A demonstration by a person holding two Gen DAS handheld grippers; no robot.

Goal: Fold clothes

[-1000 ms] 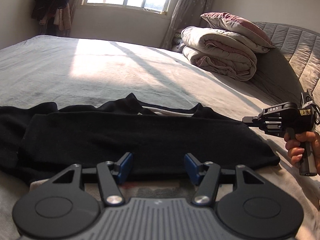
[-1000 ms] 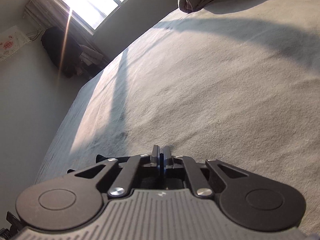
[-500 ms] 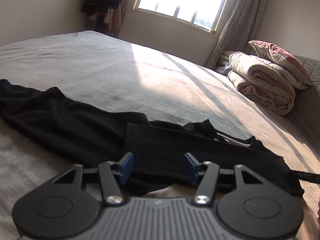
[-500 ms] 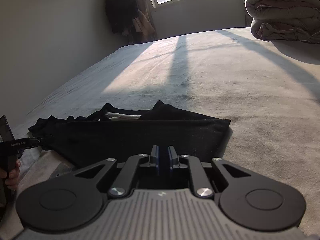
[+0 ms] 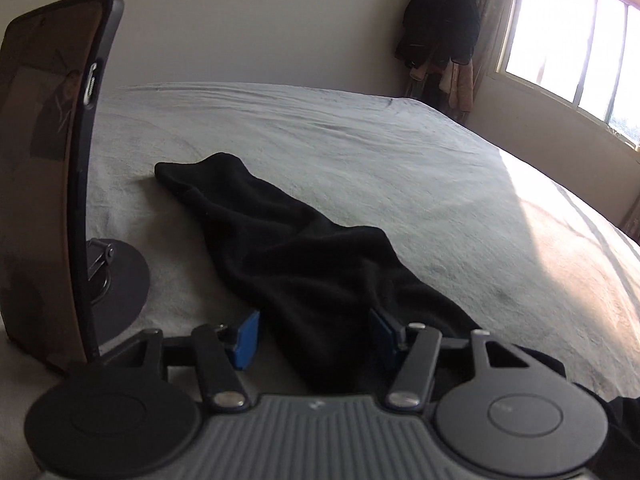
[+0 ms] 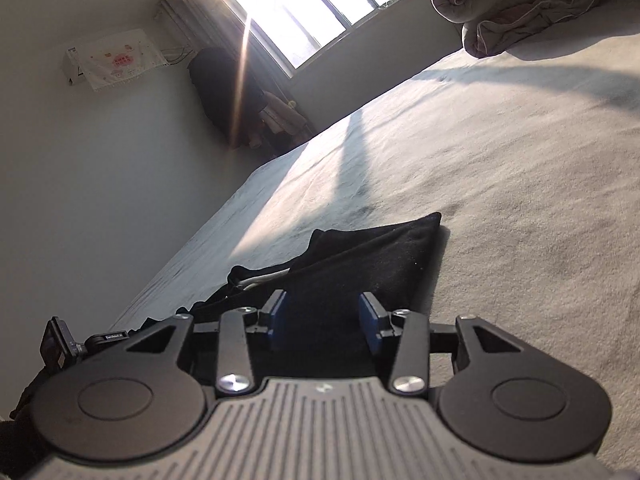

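Observation:
A black garment [image 5: 304, 264] lies on the grey bed sheet [image 5: 400, 160], one long sleeve running away to the upper left. My left gripper [image 5: 316, 336] sits low over the sleeve's near end. Its jaws are closing with the cloth between the blue pads [image 5: 246, 338], which stand apart from it on the left side. In the right wrist view the folded garment [image 6: 372, 256] has a white inner edge showing. My right gripper [image 6: 324, 320] hovers over its near part with the jaws opening. The cloth lies under and between its pads [image 6: 370, 324], not pinched.
A phone on a stand [image 5: 40, 168] rises close at the left, its round base [image 5: 120, 280] on the bed. A folded quilt [image 6: 520, 4] lies at the far end. Dark clothes [image 5: 440, 28] hang in the corner by the bright window [image 5: 572, 40].
The left wrist view has swung left from the folded body to the sleeve, and the phone stand has come into view. The right gripper's jaws have gone from shut to apart.

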